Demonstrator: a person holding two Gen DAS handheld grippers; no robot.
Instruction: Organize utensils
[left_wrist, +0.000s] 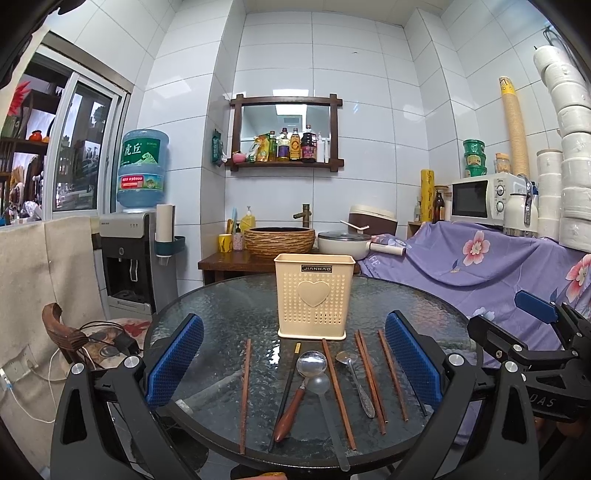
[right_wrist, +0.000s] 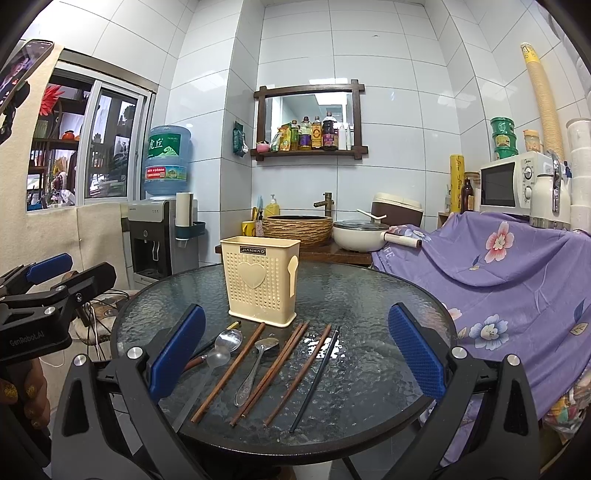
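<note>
A cream holder (left_wrist: 313, 295) stands upright mid-desk (left_wrist: 229, 306), and nothing shows above its rim. The utensils lie loose on the glass in front of it — brown chopsticks (left_wrist: 245, 395), a black chopstick (left_wrist: 287, 395), a wood-handled spoon (left_wrist: 301, 384), a clear spoon (left_wrist: 327, 402) overlapping it, and a steel spoon (left_wrist: 356, 384). In the right view, a blue pad covers most of the wood-handled spoon. Another black chopstick (right_wrist: 314, 380) is almost wholly hidden behind the finger in the left view. The left gripper (left_wrist: 295, 373) hovers with its fingers (left_wrist: 175, 360) wide apart and empty; the right gripper (right_wrist: 295, 350) is likewise spread, holding nothing. A hand (right_wrist: 22, 398) shows only partly at the right view's edge.
</note>
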